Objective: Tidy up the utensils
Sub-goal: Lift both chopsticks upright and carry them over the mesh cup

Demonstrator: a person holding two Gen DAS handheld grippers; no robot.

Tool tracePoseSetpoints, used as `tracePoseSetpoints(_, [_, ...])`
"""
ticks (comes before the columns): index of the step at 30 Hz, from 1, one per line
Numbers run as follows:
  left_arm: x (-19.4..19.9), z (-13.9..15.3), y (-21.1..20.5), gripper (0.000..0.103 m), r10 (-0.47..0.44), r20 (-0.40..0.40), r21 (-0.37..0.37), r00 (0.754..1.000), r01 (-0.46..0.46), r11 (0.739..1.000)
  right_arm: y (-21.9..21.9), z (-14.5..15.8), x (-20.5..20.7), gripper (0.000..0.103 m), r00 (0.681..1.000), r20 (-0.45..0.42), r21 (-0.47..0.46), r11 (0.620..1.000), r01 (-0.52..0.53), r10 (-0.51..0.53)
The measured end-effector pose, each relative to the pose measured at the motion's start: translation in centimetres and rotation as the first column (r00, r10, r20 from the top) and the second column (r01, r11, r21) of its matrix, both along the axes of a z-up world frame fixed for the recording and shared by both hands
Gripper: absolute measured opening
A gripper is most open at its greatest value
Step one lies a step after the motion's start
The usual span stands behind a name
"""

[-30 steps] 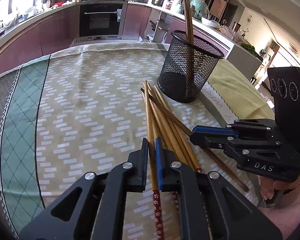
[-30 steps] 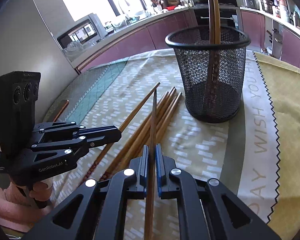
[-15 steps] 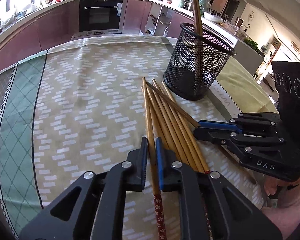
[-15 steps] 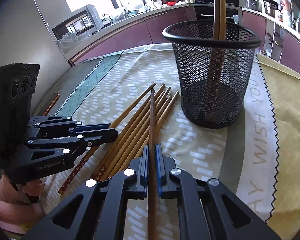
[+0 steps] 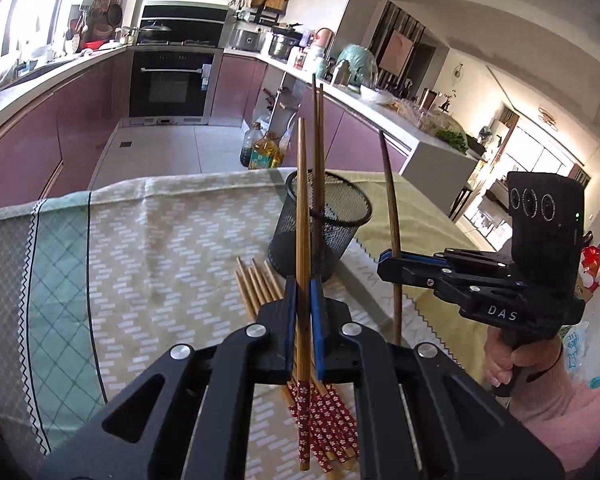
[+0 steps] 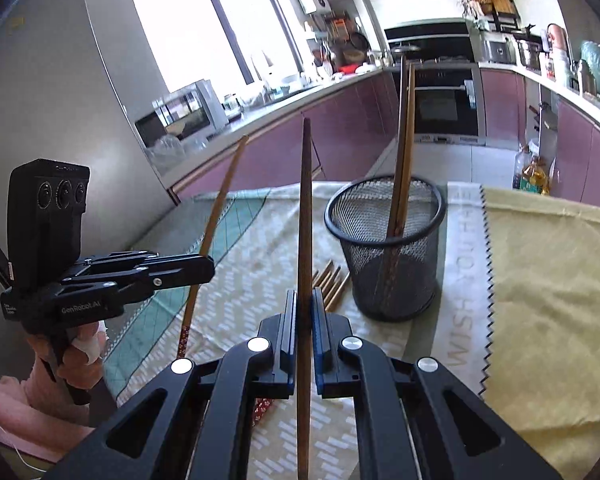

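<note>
My left gripper (image 5: pixel 302 285) is shut on a light wooden chopstick (image 5: pixel 302 200) with a red flowered end, held steeply tip-up above the table. My right gripper (image 6: pixel 305 298) is shut on a darker chopstick (image 6: pixel 305 208), also raised tip-up. Each wrist view shows the other gripper: the right gripper (image 5: pixel 383 263) and the left gripper (image 6: pixel 211 267), side by side. Ahead of both stands a black mesh cup (image 5: pixel 332 236) (image 6: pixel 388 264) holding two chopsticks (image 6: pixel 404 140). Several more chopsticks (image 5: pixel 256 284) lie on the cloth below, between me and the cup.
A patterned tablecloth (image 5: pixel 160 248) covers the table, with a yellow cloth (image 6: pixel 540 280) to the right of the cup. Hands in pink sleeves (image 5: pixel 540 392) hold the grippers. Oil bottles (image 5: pixel 262 148) stand on the floor beyond the table's far edge, before purple kitchen cabinets.
Both grippers have risen off the pile, each carrying its chopstick, which now stands steeply tip-up. The mesh cup sits lower and farther off in both views.
</note>
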State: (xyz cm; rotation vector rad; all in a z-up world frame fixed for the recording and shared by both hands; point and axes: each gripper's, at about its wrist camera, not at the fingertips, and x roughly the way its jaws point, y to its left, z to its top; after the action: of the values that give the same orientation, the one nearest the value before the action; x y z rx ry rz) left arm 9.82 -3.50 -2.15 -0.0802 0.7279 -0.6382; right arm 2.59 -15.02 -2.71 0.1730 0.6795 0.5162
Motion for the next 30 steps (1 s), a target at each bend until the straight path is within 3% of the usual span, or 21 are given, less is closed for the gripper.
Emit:
tracePoseSetpoints(7, [-0.4,3.9,0.0,0.007,-0.003,0.090,-0.064,0.996,0.009,0.998,-1.6,3.0,0.1,0.006,0.996,0.085,0.019,0.999,0.034,-0.036])
tracePoseSetpoints(15, [2.3,6.8,-2.1,0.007,0.080,0.192,-0.124,0.978,-0.057,0.991,-2.8,6.5,1.8,0.006,0.983,0.170,0.019,0.998,0.060,-0.062])
tracePoseSetpoints(30, [8.3,8.3,-7.4,0.007,0.188,0.269,-0.184,0.944,-0.141,0.973,-4.9,9.9,5.3,0.006,0.962,0.248,0.025,0.994,0.107,-0.110])
